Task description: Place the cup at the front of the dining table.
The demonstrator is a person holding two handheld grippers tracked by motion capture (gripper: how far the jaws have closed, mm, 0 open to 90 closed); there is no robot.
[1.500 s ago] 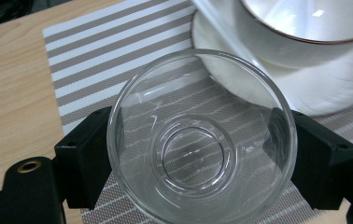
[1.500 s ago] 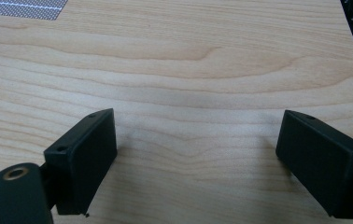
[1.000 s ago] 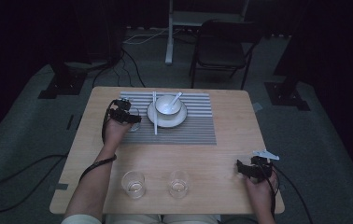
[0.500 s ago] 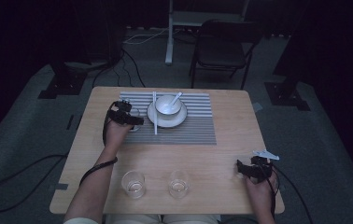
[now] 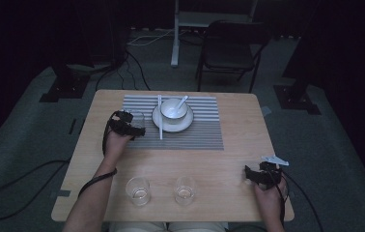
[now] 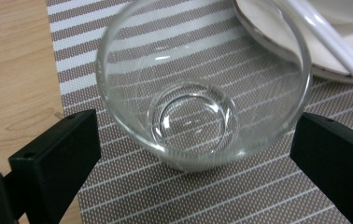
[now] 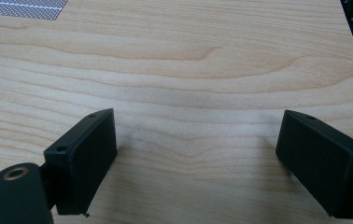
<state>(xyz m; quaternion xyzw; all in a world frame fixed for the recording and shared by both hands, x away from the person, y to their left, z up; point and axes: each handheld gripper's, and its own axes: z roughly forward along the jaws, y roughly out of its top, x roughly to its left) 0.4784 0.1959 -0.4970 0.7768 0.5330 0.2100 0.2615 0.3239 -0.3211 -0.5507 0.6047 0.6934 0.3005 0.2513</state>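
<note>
Glass tumbler (image 6: 202,88) stands upright on the striped placemat (image 6: 132,186), near that mat's left edge, and just beside the white saucer (image 6: 277,28). From my seat I see my left gripper (image 6: 198,154) set around it: one black jaw on each side of the tumbler, both standing clear of the glass wall, so the jaws are spread wide and nothing is clamped. They have just been opening, with the tumbler between them. On the high view the left gripper (image 5: 131,124) sits at the mat's left side, beside the saucer that carries a white bowl (image 5: 173,108) with a spoon (image 5: 182,101) in it. My right gripper (image 7: 198,158) rests at the table's near right corner, jaws apart over bare wood (image 7: 202,70). Two more empty glasses (image 5: 138,190) stand at the near edge, side by side, well apart from both grippers
</note>
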